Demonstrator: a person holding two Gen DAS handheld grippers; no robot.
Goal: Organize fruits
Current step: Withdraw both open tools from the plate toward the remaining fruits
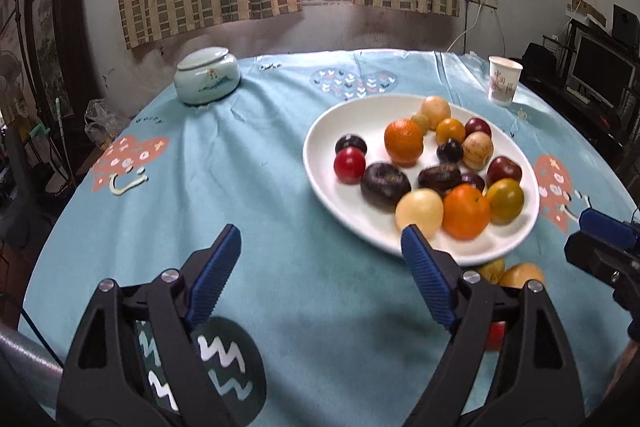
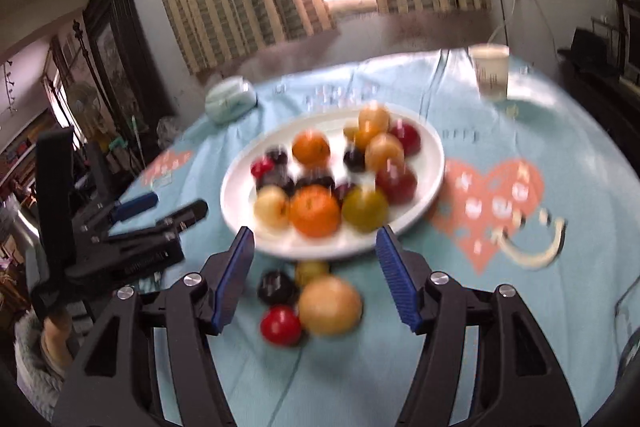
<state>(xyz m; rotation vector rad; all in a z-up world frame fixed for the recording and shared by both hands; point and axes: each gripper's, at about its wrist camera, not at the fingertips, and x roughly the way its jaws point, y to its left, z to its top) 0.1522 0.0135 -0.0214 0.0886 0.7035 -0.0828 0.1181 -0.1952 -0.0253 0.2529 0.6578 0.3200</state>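
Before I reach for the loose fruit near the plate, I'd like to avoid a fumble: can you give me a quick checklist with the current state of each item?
1. Right gripper open and empty: ok.
2. Left gripper open and empty: ok.
3. Loose fruits off the white plate, in front of the right gripper, namely red fruit, dark plum, large tan fruit and small yellow fruit: ok.
4. Free spot on the plate for more: ok, bare area at its left side.
5. Right wrist view sharp enough to aim: not ok, blurred.
6. Paper cup away from the reach: ok.
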